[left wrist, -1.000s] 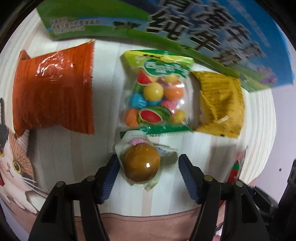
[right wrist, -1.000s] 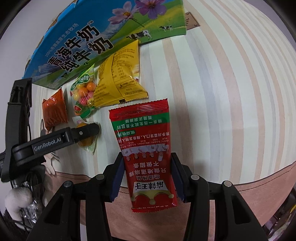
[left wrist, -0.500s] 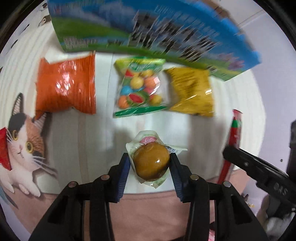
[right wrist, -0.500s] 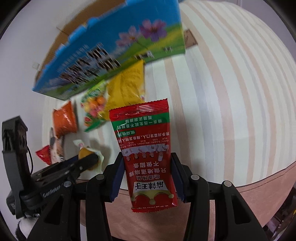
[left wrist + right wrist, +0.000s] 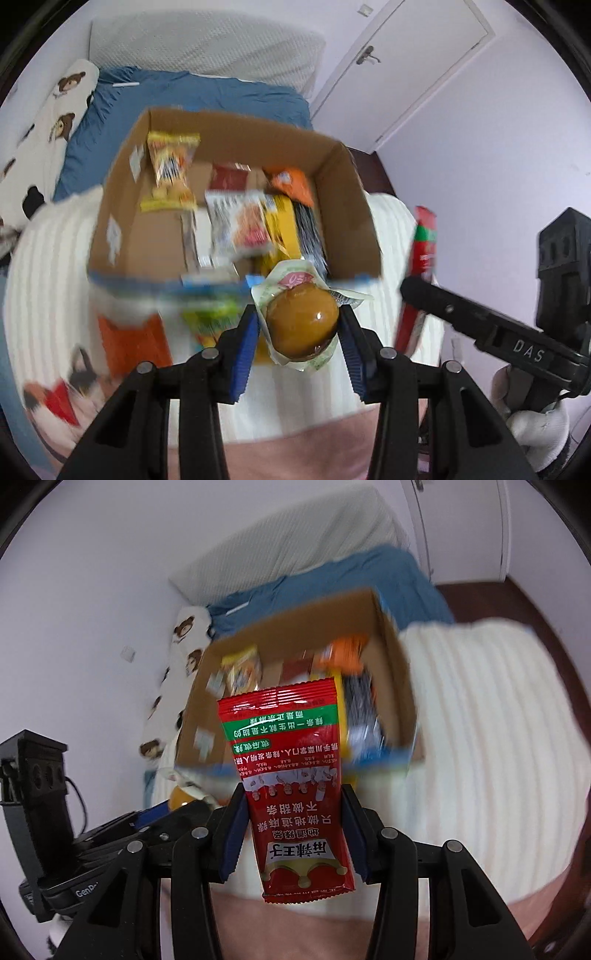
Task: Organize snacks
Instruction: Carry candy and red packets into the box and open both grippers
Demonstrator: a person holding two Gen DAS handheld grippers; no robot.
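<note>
Both claws are loaded and raised toward the cardboard box (image 5: pixel 343 206), which fits a judgement that each snack is about to be dropped in with the others. The left claw (image 5: pixel 301 326) is clenched on the wrapped brown ball snack (image 5: pixel 301 325), low and centre in its view: a smooth, glossy sphere sealed in a crinkled clear-and-white wrapper, pinched at its widest part, probably so the round body cannot roll out between the ribbed blue pads (image 5: pixel 245 332). The right claw (image 5: pixel 293 821) grips the red sachet (image 5: pixel 291 768) across its narrow lower half, so the flat, shiny foil pouch stands upright in the middle of that view, its crimped top edge in front of the box opening. The box, in the upper centre of both views, is plain brown corrugated board with a blue printed outer face; inside lie several flat packets, blurred, yellow, orange and red among them. Still on the pale ribbed surface (image 5: pixel 48 280), lower left in the left view, are an orange packet (image 5: pixel 133 343) and a green candy bag (image 5: pixel 210 321), blurred.
</note>
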